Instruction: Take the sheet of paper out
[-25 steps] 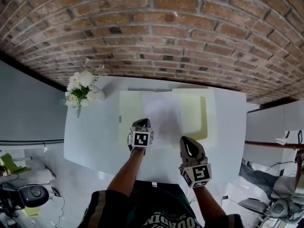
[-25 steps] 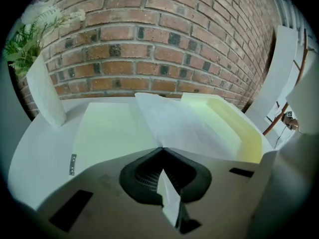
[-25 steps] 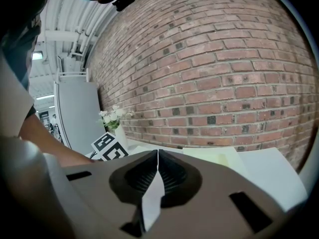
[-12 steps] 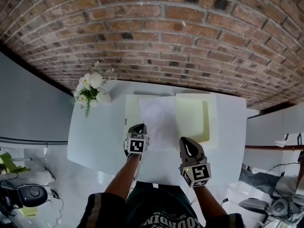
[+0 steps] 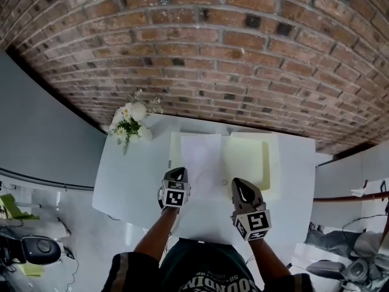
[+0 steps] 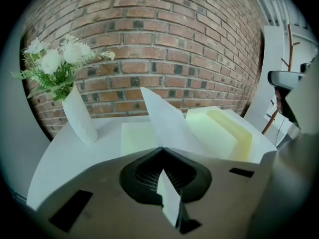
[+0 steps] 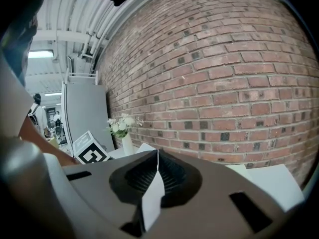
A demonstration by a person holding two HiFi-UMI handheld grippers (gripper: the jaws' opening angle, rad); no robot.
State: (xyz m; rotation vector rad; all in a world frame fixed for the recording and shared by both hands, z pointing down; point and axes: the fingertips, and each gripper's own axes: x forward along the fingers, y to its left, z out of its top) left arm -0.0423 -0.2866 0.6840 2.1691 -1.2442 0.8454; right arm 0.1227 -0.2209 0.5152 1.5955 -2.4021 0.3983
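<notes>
A white sheet of paper (image 5: 202, 163) lies across the left half of an open pale yellow folder (image 5: 249, 160) on the white table (image 5: 130, 175). My left gripper (image 5: 177, 175) is shut on the sheet's near left edge. In the left gripper view the sheet (image 6: 167, 121) rises tilted out of the left gripper (image 6: 162, 151), with the folder (image 6: 224, 131) behind it. My right gripper (image 5: 242, 188) hovers by the sheet's near right corner. In the right gripper view the right gripper (image 7: 157, 153) is shut, points up at the brick wall, and shows nothing between its jaws.
A white vase of flowers (image 5: 132, 121) stands at the table's far left corner; the vase (image 6: 79, 116) also shows in the left gripper view. A brick wall (image 5: 213, 53) runs right behind the table. The table's near edge (image 5: 200, 233) is close to the person's body.
The sheet has swung left, from over the folder's middle to over its left half, still in the left gripper. The right gripper has barely moved. The head view has tilted up.
</notes>
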